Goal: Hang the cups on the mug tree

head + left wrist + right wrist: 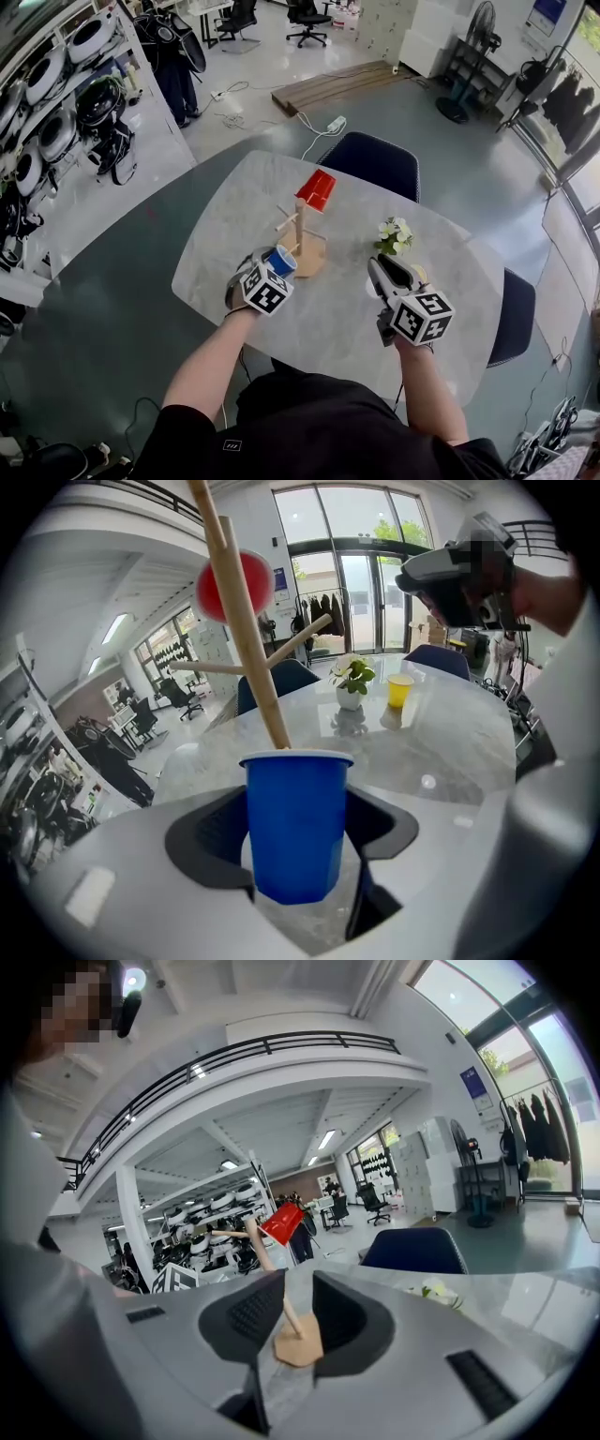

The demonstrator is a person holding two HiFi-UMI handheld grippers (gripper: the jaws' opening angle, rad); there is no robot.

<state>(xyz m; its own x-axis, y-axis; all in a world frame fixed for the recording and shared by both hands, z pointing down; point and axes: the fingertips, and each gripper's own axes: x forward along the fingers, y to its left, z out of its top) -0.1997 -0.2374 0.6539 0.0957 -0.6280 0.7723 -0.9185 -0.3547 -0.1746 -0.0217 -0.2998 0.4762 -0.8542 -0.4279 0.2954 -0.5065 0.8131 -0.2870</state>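
Left claw (274,263), angled down, clamps the blue cup (297,822); right claw (292,1309), nearly level, slightly parted, seemingly empty.

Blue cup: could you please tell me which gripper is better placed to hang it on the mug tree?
Left. The left gripper holds the blue cup beside the mug tree, whose lower pegs are bare. The right gripper has empty jaws and stands farther away.
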